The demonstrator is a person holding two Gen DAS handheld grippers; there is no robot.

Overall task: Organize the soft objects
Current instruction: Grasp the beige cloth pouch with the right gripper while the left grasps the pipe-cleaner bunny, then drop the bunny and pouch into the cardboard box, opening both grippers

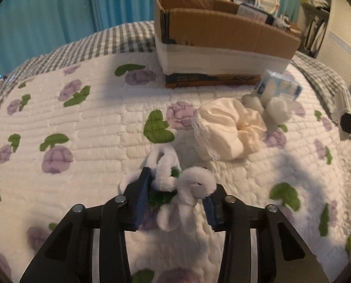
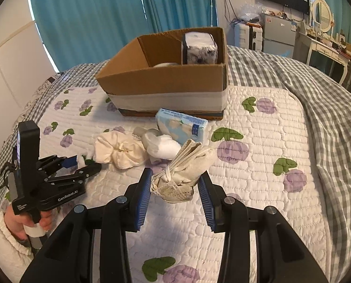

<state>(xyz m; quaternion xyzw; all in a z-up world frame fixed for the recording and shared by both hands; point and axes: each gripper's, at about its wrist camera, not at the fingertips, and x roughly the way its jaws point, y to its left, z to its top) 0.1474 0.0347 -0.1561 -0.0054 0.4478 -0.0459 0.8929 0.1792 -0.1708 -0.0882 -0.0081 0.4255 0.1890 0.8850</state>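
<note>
A small white plush toy (image 1: pixel 187 188) with green trim lies on the quilt between the pads of my left gripper (image 1: pixel 177 188), whose jaws stand apart around it. My right gripper (image 2: pixel 175 184) is open around a beige bundle of socks (image 2: pixel 187 167), pads beside it without pressing. A cream scrunchie-like cloth (image 1: pixel 225 127) (image 2: pixel 118 151) lies behind. White socks (image 2: pixel 161 146) and a blue tissue pack (image 2: pixel 182 127) lie in front of the cardboard box (image 2: pixel 166 80), which holds a wrapped soft pack (image 2: pixel 199 47). My left gripper also shows in the right wrist view (image 2: pixel 81 165).
The bed has a white quilt with purple flowers (image 2: pixel 258 141) over a grey checked sheet (image 2: pixel 328 108). Blue curtains hang behind. A dresser, mirror and fridge stand at the far right.
</note>
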